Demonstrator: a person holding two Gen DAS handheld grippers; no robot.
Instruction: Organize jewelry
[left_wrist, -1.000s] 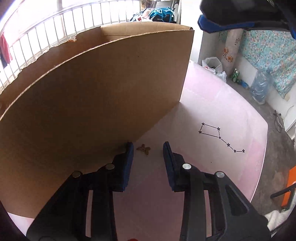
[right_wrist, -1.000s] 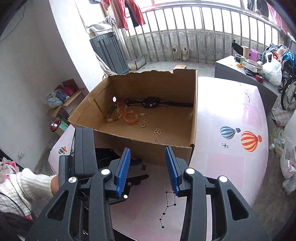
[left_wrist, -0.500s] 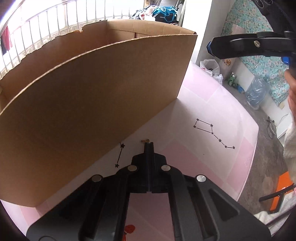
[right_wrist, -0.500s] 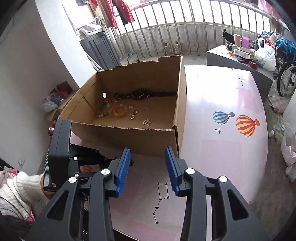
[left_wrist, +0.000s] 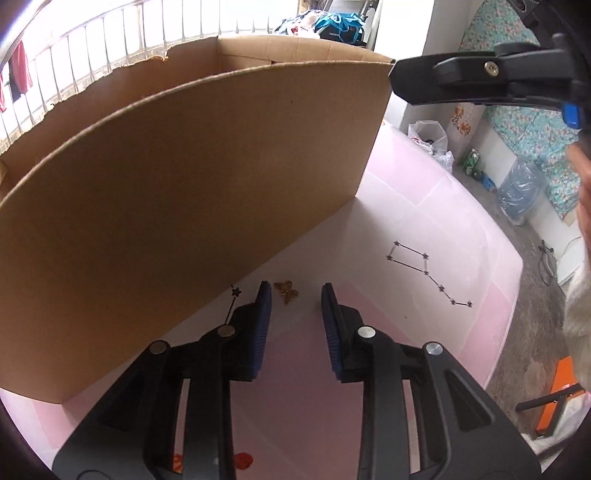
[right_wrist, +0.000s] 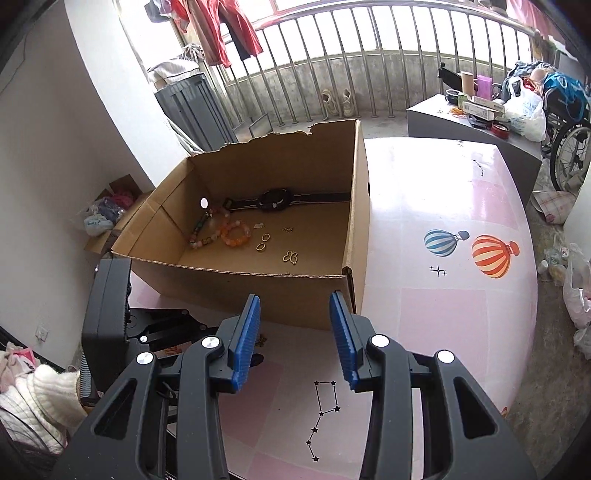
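Note:
A small gold butterfly charm (left_wrist: 286, 291) lies on the pink table just ahead of my left gripper (left_wrist: 295, 291), which is open and empty, close to the near wall of the cardboard box (left_wrist: 184, 192). My right gripper (right_wrist: 294, 306) is open and empty, held above the table in front of the box (right_wrist: 258, 291). Inside the box lie a black watch (right_wrist: 275, 200), bead bracelets (right_wrist: 221, 230), gold rings (right_wrist: 263, 242) and a gold butterfly charm (right_wrist: 290, 256). The left gripper's body (right_wrist: 110, 306) shows at the left of the right wrist view.
The pink table (right_wrist: 443, 314) carries balloon stickers (right_wrist: 471, 249) and a constellation sticker (left_wrist: 424, 271). The box wall stands directly left of the left gripper. The table edge (left_wrist: 513, 295) drops off at the right. A grey cabinet (right_wrist: 480, 125) with clutter stands behind.
My left gripper shut over the charm half a second ago, and is now open again with the charm lying on the table. The right gripper moved slightly right and up.

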